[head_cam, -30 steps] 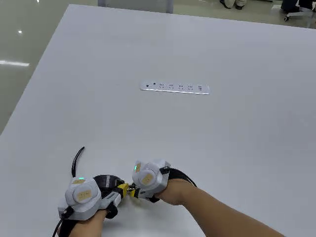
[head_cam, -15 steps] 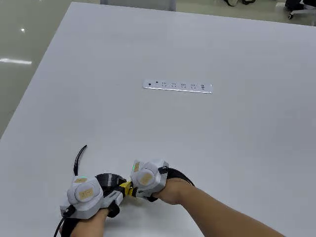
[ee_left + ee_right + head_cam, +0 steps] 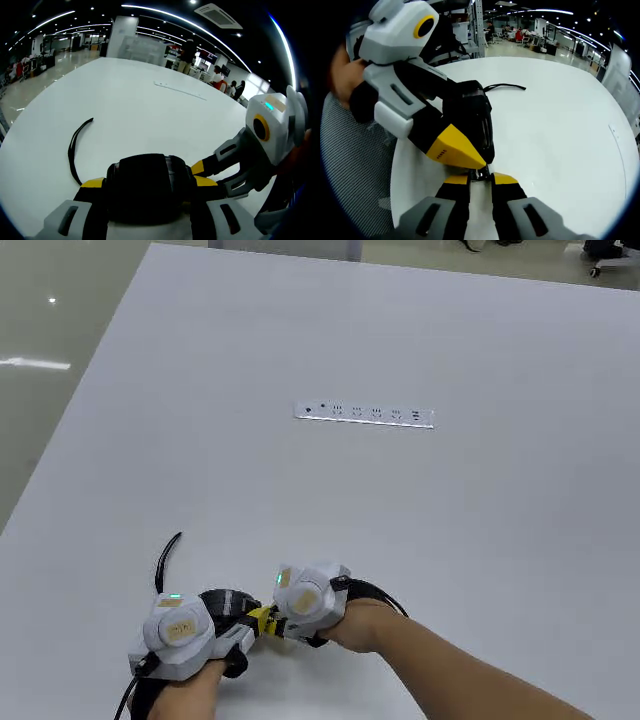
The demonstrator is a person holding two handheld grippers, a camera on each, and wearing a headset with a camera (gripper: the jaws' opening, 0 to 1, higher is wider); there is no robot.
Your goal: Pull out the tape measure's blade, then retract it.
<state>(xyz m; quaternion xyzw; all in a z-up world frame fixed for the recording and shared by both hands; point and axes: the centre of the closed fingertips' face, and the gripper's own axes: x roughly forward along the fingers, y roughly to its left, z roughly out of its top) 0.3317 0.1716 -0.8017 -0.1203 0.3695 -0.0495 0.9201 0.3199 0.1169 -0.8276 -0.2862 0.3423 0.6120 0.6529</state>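
Tape measure point(image 3: 148, 196) within left gripper point(image 3: 149, 181)

Drifts a touch rightward as a whole in the head view, by camera motion alone. Narrows, perhaps by a hair, the gap between left gripper point(image 3: 149, 182) and right gripper point(image 3: 481, 177) at the tape measure point(image 3: 472, 117); too slight to call.

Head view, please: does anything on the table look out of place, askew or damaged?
Nothing stands out. The left tongs hold the tape measure, the right tongs pinch its blade tip, the strap trails loosely on the table, and the power strip lies flat.
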